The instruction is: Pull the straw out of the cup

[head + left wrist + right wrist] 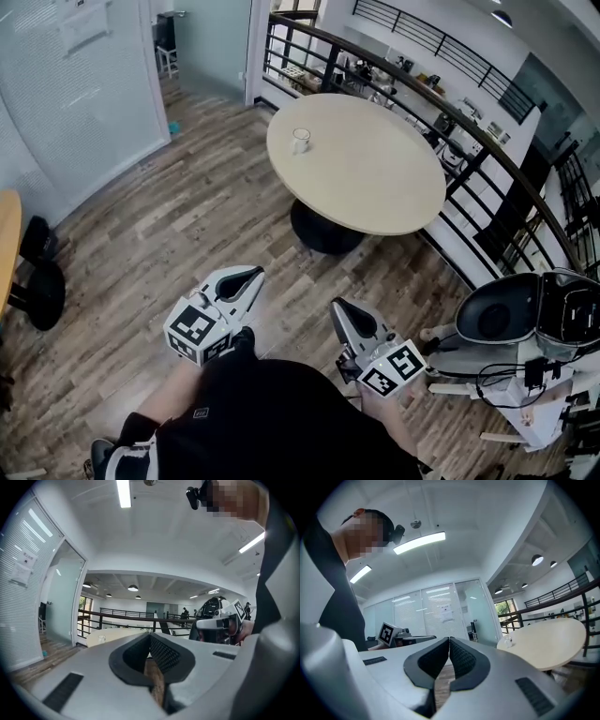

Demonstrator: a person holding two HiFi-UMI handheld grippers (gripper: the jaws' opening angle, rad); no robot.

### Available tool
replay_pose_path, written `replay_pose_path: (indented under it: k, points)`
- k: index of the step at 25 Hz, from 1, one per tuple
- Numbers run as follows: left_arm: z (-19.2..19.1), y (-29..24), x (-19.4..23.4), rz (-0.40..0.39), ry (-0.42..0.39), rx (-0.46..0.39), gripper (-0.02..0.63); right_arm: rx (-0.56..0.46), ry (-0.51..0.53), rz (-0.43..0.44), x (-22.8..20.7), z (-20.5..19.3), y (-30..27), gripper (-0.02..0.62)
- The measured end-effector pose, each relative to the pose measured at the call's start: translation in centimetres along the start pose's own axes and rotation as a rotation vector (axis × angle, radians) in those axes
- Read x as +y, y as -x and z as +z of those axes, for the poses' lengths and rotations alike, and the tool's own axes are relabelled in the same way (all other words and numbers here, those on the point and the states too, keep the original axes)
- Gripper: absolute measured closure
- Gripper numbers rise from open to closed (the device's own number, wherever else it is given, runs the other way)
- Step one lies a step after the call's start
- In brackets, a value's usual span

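A small clear cup (pixel 300 141) stands near the left edge of a round beige table (pixel 375 187), far ahead of me. The straw is too small to make out. Both grippers are held close to my body, well short of the table. My left gripper (pixel 247 277) has its jaws shut with nothing between them, and so has my right gripper (pixel 338 310). The left gripper view shows the cup (pixel 101 638) far off on the table (pixel 117 634). In the right gripper view the cup (pixel 508 641) sits tiny on the table (pixel 548 644).
A black railing (pixel 469 131) curves behind and to the right of the table. White equipment with cables (pixel 525 328) stands at the lower right. A black chair (pixel 37 281) and a glass wall (pixel 75 94) are on the left. Wooden floor (pixel 187 216) lies between me and the table.
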State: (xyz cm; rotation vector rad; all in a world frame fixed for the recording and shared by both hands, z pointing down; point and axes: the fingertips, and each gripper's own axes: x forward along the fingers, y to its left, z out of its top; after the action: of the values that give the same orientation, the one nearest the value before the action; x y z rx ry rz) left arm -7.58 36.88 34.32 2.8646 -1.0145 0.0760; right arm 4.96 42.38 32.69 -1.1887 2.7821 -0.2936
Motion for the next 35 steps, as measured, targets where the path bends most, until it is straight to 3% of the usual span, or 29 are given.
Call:
replay_pose_path:
  k: [8,14,24,35]
  points:
    - [1.6,-4.0,9.8,-0.025,-0.014,-0.005,0.598,0.018,0.002,0.023,-4.2,0.8,-10.6,0.572]
    - [1.3,-4.5,15.4,-0.029,0.002,0.005,0.598,0.031,-0.017,0.05,-4.9,0.1,-17.3,0.572]
    - [0.3,-6.4,20.5,-0.056,0.022,0.032,0.598,0.077,-0.055,0.038,-6.7,-1.1,-22.6,0.572]
    - [-0.1,-11.2,24.8,-0.03,0.049,0.048,0.598,0.071,-0.096,0.083,-13.1,-0.8,-27.4,0.572]
